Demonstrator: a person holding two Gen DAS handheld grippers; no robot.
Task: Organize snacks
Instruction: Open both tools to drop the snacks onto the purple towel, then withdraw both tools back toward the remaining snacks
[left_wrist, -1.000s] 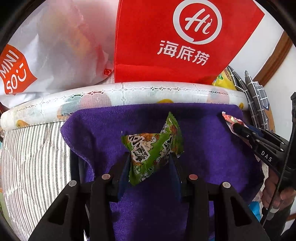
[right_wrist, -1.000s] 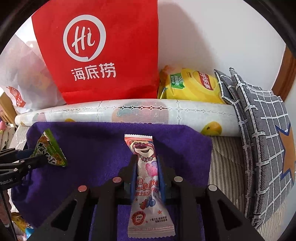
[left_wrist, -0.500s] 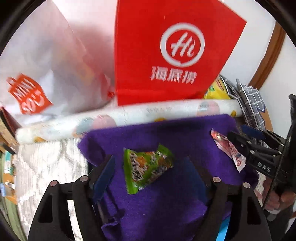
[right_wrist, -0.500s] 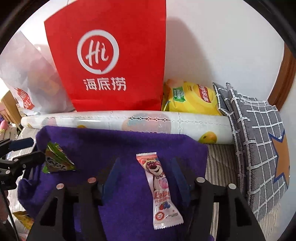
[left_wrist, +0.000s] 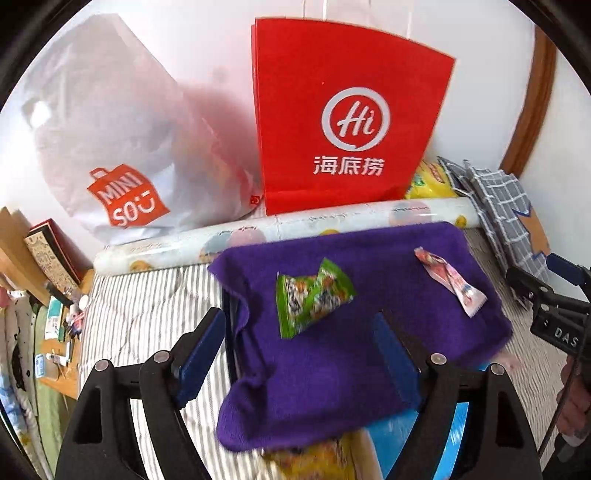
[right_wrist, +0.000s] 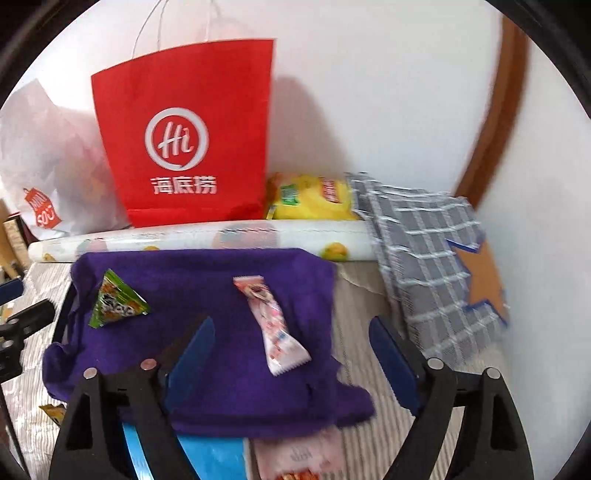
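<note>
Both snacks are out of my hands now. One second ago my left gripper (left_wrist: 299, 347) was pinching the green snack packet (left_wrist: 312, 297) and my right gripper (right_wrist: 291, 354) was clamped on the pink candy bar (right_wrist: 275, 328). Half a second ago the jaws were already apart, and since then both tools have pulled back and up, so I see more of the scene. Both grippers are spread wide with nothing between the fingers.

The green packet lies flat on the purple towel (left_wrist: 332, 380), toward its left part. The pink bar lies on the same towel, toward the right, well apart from the green one. They do not touch.

I judge that this placing step is finished: two items are set side by side on the towel. More snacks wait under the near edge of the towel, a yellow wrapper (left_wrist: 314, 456) in the left view and a pale pink pack (right_wrist: 295, 456) in the right view. I think these are next.
</note>
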